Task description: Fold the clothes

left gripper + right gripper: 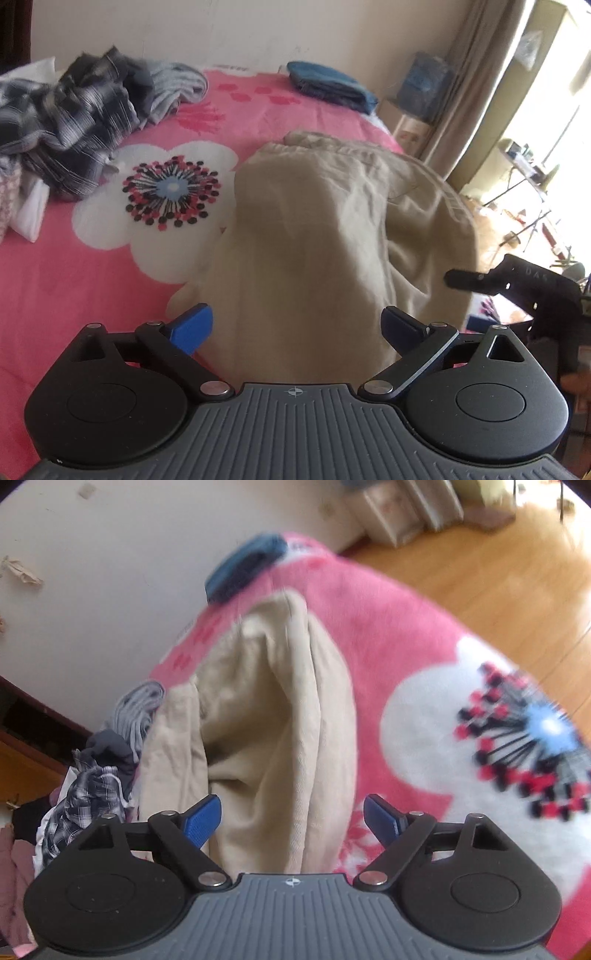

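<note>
The left gripper [297, 328] stands with its blue pads wide apart over the near end of the beige trousers [314, 236], and the pads do not press on the cloth. The right gripper [291, 821] is also spread wide, with the same trousers running between its pads but not pinched. In the left view the right gripper shows as a black body at the right edge, and a few pale letters on it are too blurred to read. The trousers lie lengthwise on the pink bedsheet [74, 280], just beside a big white flower print [159, 206]. To the left lies a heap of checked clothes [70, 122]. Farther away, near the wall, rests a folded blue garment [328, 85].
</note>
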